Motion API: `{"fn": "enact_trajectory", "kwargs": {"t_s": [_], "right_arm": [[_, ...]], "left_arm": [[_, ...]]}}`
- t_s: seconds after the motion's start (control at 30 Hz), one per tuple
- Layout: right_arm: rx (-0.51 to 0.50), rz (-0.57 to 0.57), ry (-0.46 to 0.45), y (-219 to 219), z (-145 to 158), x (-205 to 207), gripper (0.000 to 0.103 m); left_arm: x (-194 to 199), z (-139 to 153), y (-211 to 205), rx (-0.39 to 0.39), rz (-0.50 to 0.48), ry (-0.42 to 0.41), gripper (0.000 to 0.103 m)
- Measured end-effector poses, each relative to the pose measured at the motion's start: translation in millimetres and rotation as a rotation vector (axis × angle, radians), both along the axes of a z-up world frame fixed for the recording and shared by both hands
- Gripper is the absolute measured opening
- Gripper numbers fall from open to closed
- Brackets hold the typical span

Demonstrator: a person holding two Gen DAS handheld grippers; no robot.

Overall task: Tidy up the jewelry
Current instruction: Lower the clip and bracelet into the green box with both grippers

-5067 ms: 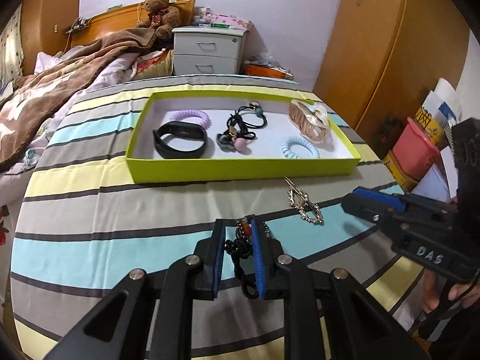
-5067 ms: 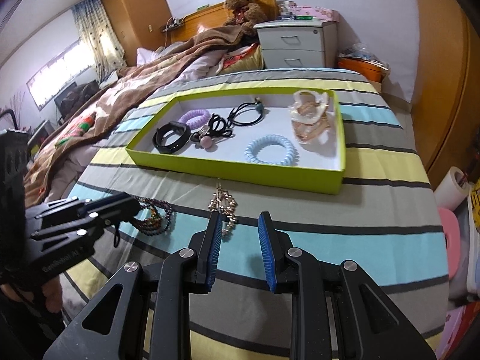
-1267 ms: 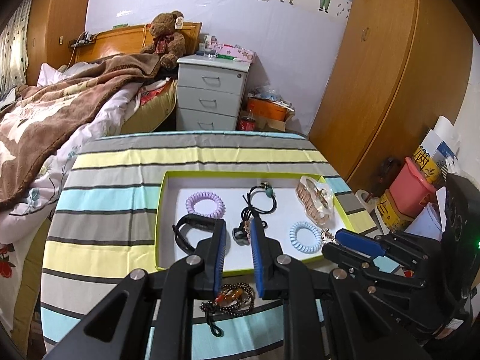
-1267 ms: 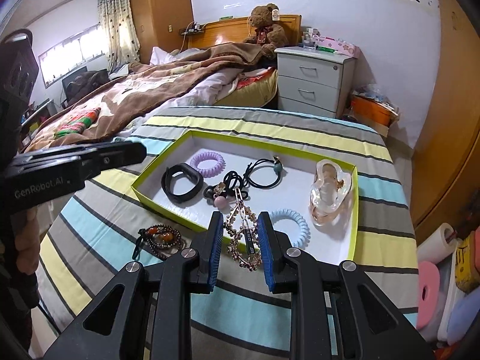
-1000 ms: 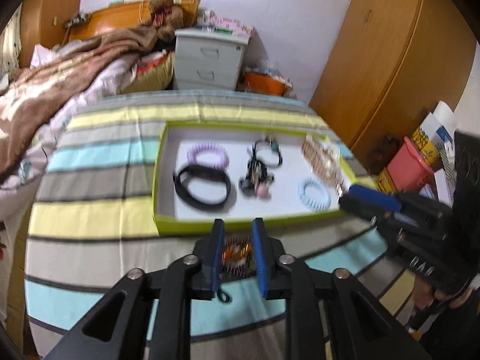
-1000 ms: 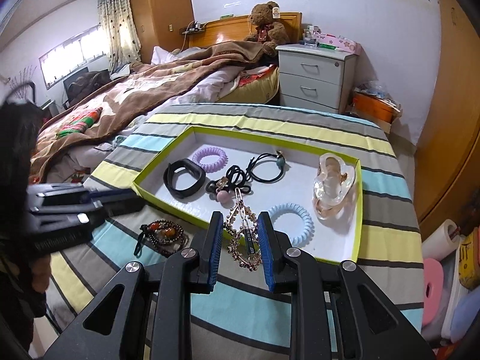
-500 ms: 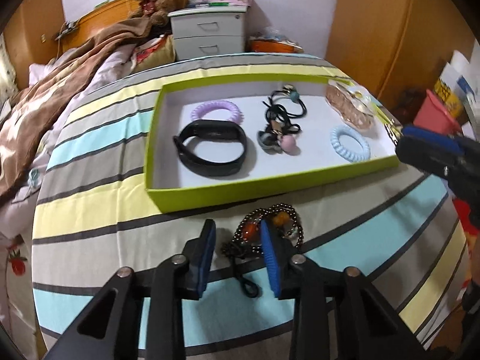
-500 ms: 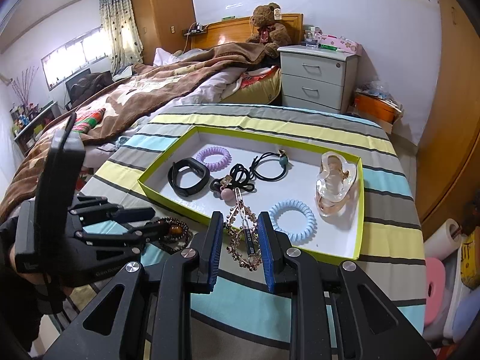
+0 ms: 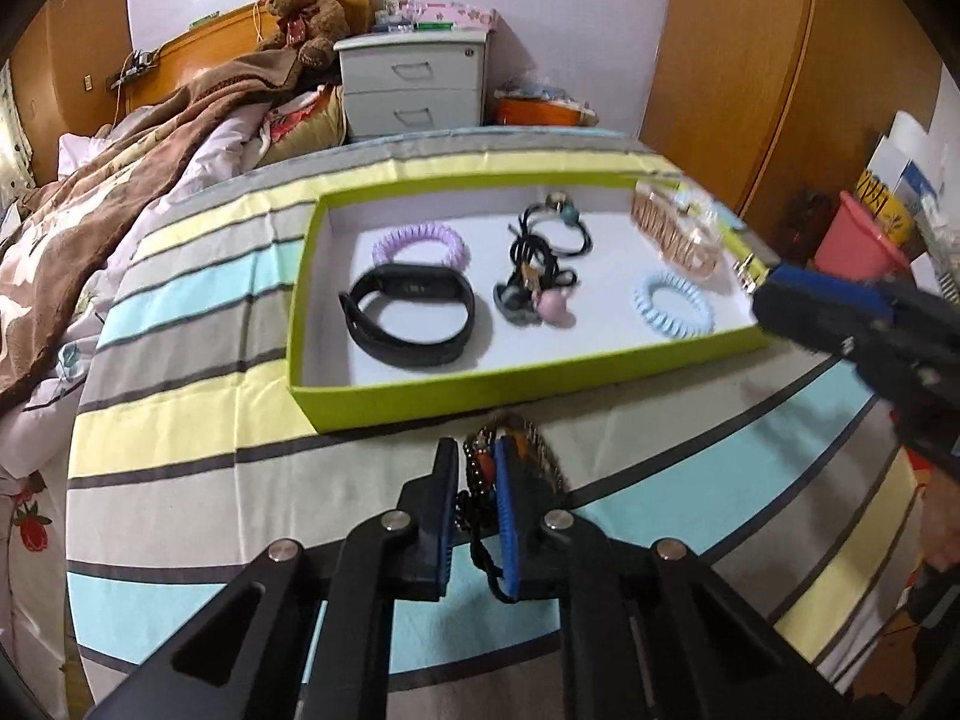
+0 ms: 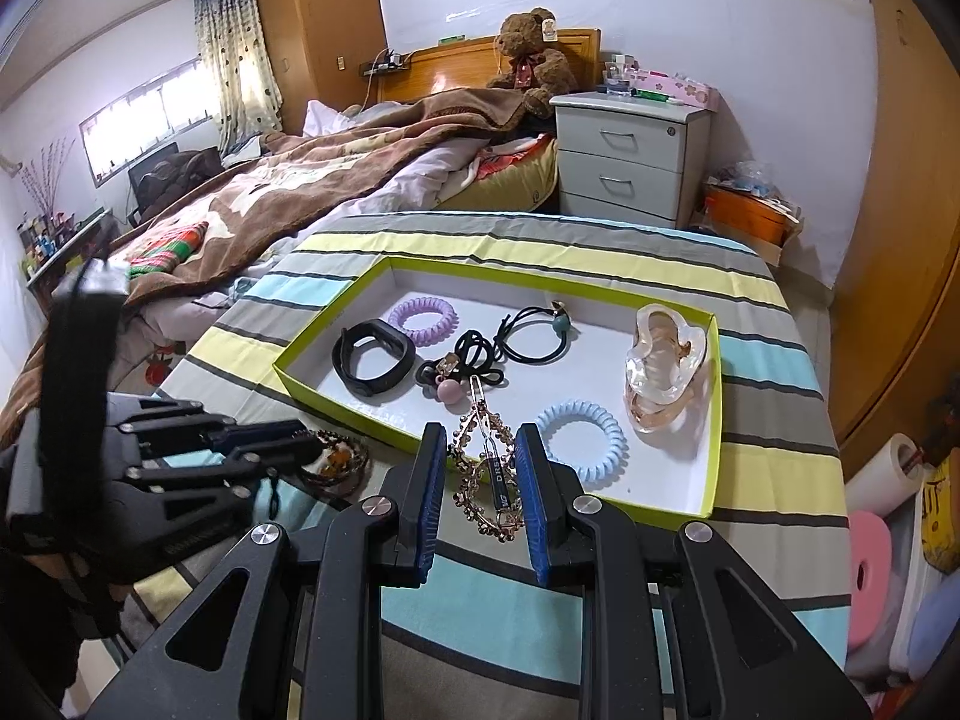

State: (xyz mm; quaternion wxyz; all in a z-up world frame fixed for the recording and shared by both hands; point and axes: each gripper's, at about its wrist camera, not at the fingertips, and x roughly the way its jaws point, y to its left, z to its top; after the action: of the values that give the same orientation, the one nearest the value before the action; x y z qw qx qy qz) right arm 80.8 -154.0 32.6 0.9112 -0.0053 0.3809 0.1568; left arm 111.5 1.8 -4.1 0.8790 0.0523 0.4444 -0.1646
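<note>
Left wrist view: left gripper (image 9: 477, 495) clamps the beaded bracelet (image 9: 480, 468), and the green tray (image 9: 384, 405) lies just ahead, long side crosswise.

Woven striped tablecloth (image 10: 774, 324) looks matt; the green cardboard tray (image 10: 714, 420) is smooth, the clear hair claw (image 10: 660, 360) glossy plastic, the far nightstand (image 10: 630, 156) painted wood.

Your tray (image 10: 714, 420) sits mid-surface (image 10: 774, 384). In it: watch band (image 10: 372, 360) left, hair ties (image 10: 480, 354) centre, coil tie (image 10: 581, 433) front right, clip (image 10: 663, 360) behind that. Bead bracelet (image 10: 339, 459) lies on the surface before the tray's left corner.
</note>
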Motion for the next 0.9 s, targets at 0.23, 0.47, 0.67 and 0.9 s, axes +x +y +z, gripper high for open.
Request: {"fn": "enact_trajectory", "kwargs": {"t_s": [0.23, 0.47, 0.67, 0.9], "right_arm": [[0.000, -0.005, -0.017, 0, 7, 0, 0.024], [0.000, -0.004, -0.032, 1, 13, -2, 0.024], [0.001, -0.010, -0.039, 1, 18, 2, 0.024], [-0.005, -0.019, -0.039, 1, 21, 16, 0.024]], "left_arm": [[-4, 22, 7, -0.042, 0.008, -0.043, 0.007], [-7, 34, 10, -0.087, -0.002, -0.054, 0.007], [-1, 54, 11, -0.105, -0.002, -0.097, 0.007], [23, 72, 7, -0.119, -0.012, -0.129, 0.008]]}}
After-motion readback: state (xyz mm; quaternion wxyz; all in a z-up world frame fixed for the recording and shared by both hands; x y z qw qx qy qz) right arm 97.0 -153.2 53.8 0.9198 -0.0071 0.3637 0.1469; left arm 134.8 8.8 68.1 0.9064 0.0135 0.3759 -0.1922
